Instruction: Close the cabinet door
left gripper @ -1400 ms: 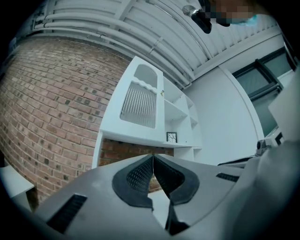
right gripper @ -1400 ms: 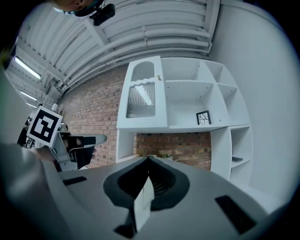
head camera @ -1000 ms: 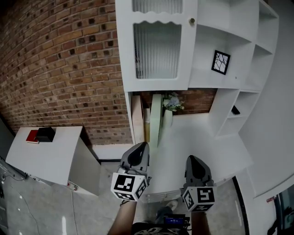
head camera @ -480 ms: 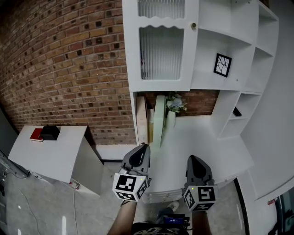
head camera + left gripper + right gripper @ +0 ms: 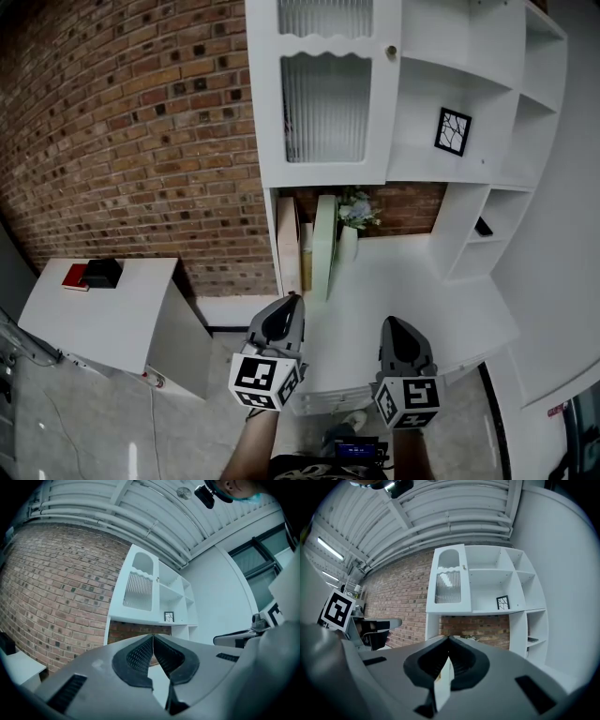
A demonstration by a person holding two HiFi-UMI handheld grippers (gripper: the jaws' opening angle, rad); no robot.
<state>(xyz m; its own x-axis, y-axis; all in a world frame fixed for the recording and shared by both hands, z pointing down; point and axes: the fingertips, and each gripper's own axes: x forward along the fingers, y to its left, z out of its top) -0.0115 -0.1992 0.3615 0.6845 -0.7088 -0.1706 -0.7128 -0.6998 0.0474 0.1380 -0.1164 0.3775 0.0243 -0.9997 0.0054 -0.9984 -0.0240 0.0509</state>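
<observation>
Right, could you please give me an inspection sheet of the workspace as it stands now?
surface: white counter below the shelves.
job's things: cabinet door, ribbed glass, lies flush in its frame and looks shut; knob at its right edge.
clutter: flowers, pale panel and wooden board under the cabinet; picture frame on a shelf.
grippers: left gripper and right gripper, jaws together, holding nothing, well short of the door.
cables: nothing clearly seen.
surroundings: brick wall; side table with a red item and a black item.
</observation>
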